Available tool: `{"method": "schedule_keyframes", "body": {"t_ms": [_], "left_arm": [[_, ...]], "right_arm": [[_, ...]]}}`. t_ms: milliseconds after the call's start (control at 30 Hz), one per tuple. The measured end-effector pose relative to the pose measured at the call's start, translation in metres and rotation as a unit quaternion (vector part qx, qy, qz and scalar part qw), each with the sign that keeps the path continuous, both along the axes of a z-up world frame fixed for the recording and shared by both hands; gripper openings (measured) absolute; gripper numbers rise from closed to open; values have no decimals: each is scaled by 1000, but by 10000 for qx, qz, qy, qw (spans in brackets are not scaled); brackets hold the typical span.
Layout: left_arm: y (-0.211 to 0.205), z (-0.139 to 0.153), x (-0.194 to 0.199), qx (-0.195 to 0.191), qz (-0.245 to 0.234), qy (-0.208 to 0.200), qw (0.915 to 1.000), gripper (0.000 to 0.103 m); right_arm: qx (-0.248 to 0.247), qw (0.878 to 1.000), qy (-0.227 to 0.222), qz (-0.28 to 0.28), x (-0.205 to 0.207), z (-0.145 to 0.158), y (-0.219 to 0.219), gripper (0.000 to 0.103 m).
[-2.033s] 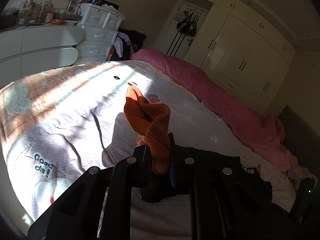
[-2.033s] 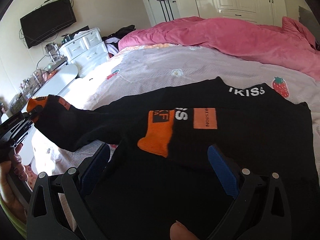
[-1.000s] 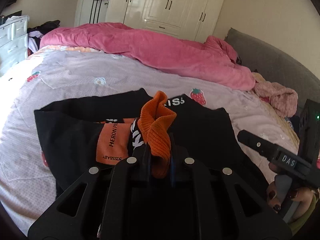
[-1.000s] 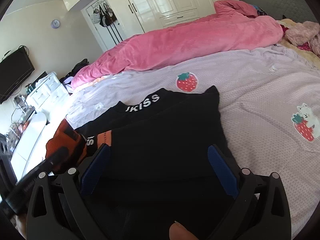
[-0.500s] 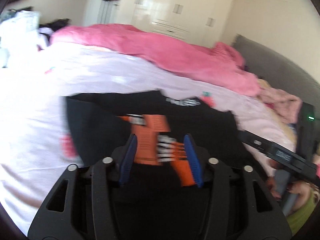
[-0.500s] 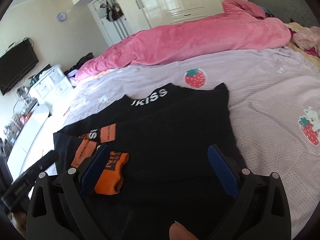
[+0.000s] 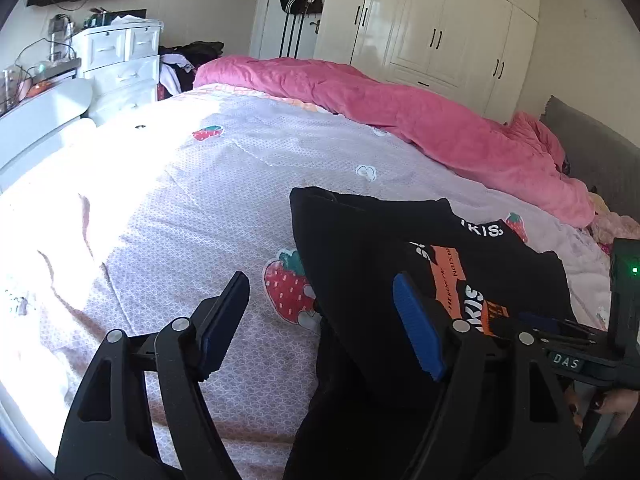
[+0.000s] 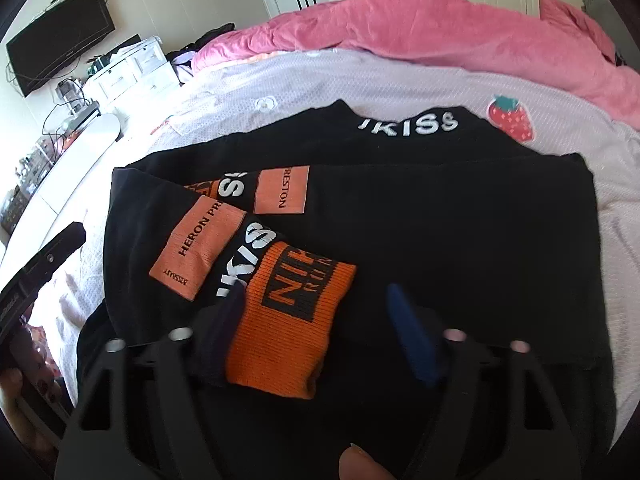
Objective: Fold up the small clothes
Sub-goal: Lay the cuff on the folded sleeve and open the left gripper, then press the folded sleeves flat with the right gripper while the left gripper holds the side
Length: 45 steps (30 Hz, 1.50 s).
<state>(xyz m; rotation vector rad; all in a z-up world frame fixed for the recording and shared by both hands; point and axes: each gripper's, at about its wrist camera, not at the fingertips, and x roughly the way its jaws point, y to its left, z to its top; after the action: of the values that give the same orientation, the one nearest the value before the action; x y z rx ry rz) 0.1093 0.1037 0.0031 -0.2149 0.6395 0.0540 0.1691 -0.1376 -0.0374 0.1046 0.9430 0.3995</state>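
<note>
A black top (image 8: pixel 440 216) with white "KISS" lettering and orange patches lies flat on the lilac strawberry-print bedsheet (image 7: pixel 192 200). Both sleeves are folded across its body, and the orange ribbed cuff (image 8: pixel 288 320) lies on top. My right gripper (image 8: pixel 320 328) is open, its jaws on either side of that cuff just above the fabric. My left gripper (image 7: pixel 320 320) is open and empty over the top's left edge (image 7: pixel 360 248) and the sheet. The right gripper's body shows at the right of the left wrist view (image 7: pixel 580 356).
A pink duvet (image 7: pixel 420 120) is heaped along the far side of the bed. White drawers (image 7: pixel 120 64) and a white desk (image 7: pixel 44 112) stand to the left, white wardrobes (image 7: pixel 440 32) behind. A grey sofa (image 7: pixel 600 160) is at the right.
My left gripper carried the orange-cuffed sleeve across the top, let it go and opened, then drew back to the left. My right gripper came down over the dropped cuff.
</note>
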Motion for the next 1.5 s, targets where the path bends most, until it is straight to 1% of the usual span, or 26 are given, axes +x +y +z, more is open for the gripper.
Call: {"method": "schedule_keyframes", "body": {"t_ms": [67,133,167,200,233,267,300,400,533,700,800,867,933,1033,1133,1267,1500], "left_arm": [[2,0,-3,-48,8,-17,10000,67],[3,-1,-3,-77,7,-32,10000,67],[3,-2,-3,-85,15,-42,10000,67],[3,-2,-3,-94,13,-43,9999,67],[3,-3,-3,-105,12,-36,9999,68],[4,-3,-3,-131,14,-28,9999,71],[4,-3,-3,-152,13,-35,9999,71],[5,-2,-5,-132,18,-79,9999,71],[7,-3,-5,-149,25,-75,9999,71],[9,-2,-5,-196,-4,-84,9998,71],[9,-2,-6,-188,-41,-100,9998,71],[8,-2,-6,-193,-55,-92,9998,71],[8,-3,-6,-211,-80,-79,9997,71],[7,-4,-6,-217,-122,-54,9997,71],[4,-5,-5,-173,-178,-5,9997,71],[2,-8,-4,-130,-212,58,9997,71],[0,-11,-2,-69,-225,132,9996,71]], "right_arm": [[71,9999,131,57,5,-8,5,47],[40,9999,60,83,4,-9,11,43],[53,9999,38,120,4,-9,12,35],[75,9998,27,165,3,-8,14,32],[31,9998,-35,189,1,-6,16,25],[-9,9997,-84,210,0,-4,17,12],[-14,9996,-142,224,-2,-2,17,9],[208,9991,-282,221,-5,8,12,8],[398,9972,-591,229,-9,31,8,8],[605,9918,-1117,116,-8,76,-2,7],[602,9872,-1472,-123,-6,101,-17,7],[476,9835,-1690,-436,-5,113,-30,7],[377,9812,-1770,-665,-4,117,-43,7],[126,9802,-1684,-1037,3,112,-64,7],[-102,9811,-1445,-1286,13,97,-80,7],[-324,9821,-1205,-1413,22,69,-84,7],[-573,9816,-962,-1549,23,45,-84,8]]}}
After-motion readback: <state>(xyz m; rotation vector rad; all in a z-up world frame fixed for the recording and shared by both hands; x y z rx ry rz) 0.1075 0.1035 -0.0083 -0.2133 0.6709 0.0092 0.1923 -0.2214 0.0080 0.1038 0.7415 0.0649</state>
